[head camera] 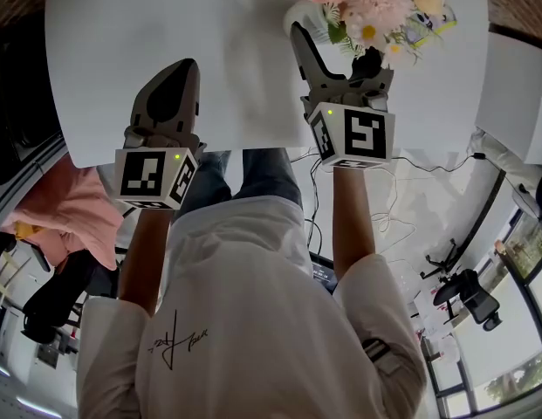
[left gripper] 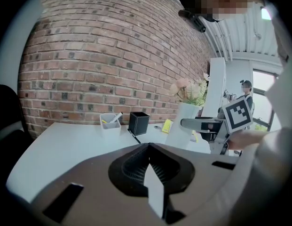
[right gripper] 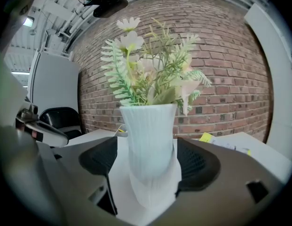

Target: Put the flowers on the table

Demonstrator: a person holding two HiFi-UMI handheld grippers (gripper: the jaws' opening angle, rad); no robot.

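Observation:
A white ribbed vase [right gripper: 148, 140] with pink and cream flowers [right gripper: 150, 74] and green fern stands on the white table [head camera: 166, 42], at its far right in the head view, where the flowers [head camera: 367, 3] are also seen. My right gripper [right gripper: 148, 159] is open around the vase's lower part. The vase rests against the right pad, and a strip of table shows between it and the left pad. My left gripper [head camera: 179, 64] hovers shut over the table's left half with nothing in it. The left gripper view shows the vase [left gripper: 185, 121] to its right.
A white pen cup [left gripper: 109, 123], a black square holder [left gripper: 138, 122] and a yellow note [left gripper: 167, 125] sit at the table's back near the brick wall [left gripper: 113, 55]. A black chair [right gripper: 63, 117] stands beyond the table. A person in pink [head camera: 61, 208] is at the left.

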